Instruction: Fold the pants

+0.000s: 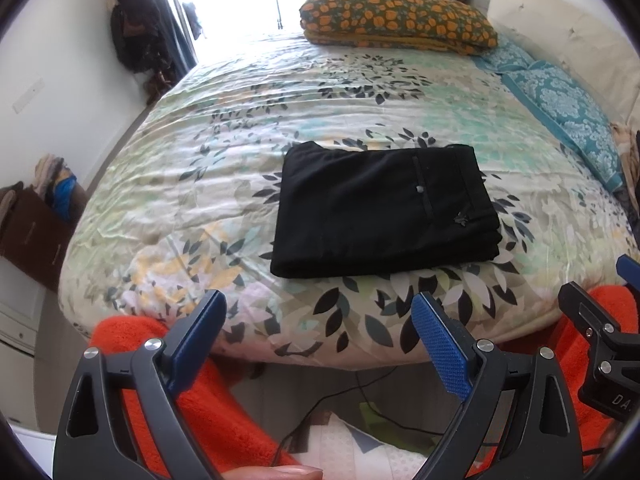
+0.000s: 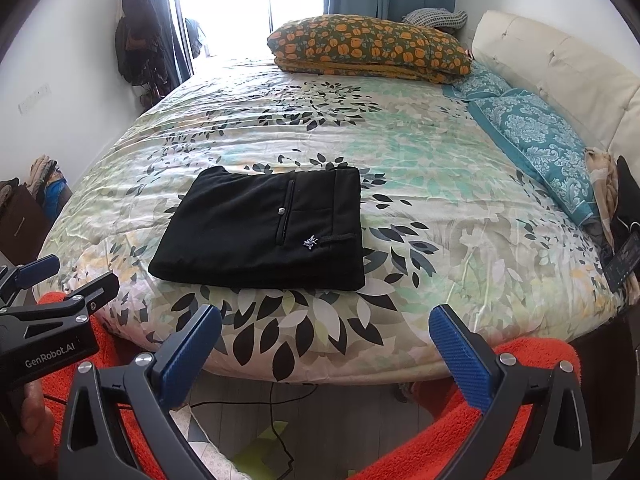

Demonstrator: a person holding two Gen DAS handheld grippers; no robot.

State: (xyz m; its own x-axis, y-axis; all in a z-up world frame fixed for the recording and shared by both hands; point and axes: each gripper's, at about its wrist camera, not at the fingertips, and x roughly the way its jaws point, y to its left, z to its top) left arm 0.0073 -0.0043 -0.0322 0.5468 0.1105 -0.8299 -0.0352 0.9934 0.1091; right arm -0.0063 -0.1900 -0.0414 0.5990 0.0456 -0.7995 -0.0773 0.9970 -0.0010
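The black pants lie folded into a flat rectangle on the floral bedspread, back pocket and button facing up. They also show in the right wrist view. My left gripper is open and empty, held back over the near edge of the bed, apart from the pants. My right gripper is open and empty too, also short of the pants, over the bed's near edge. The left gripper's body shows at the left of the right wrist view.
An orange-flowered folded quilt lies at the far end of the bed. Teal pillows and a cream headboard line the right side. Orange sleeves and floor cables are below the bed edge. Bags stand by the left wall.
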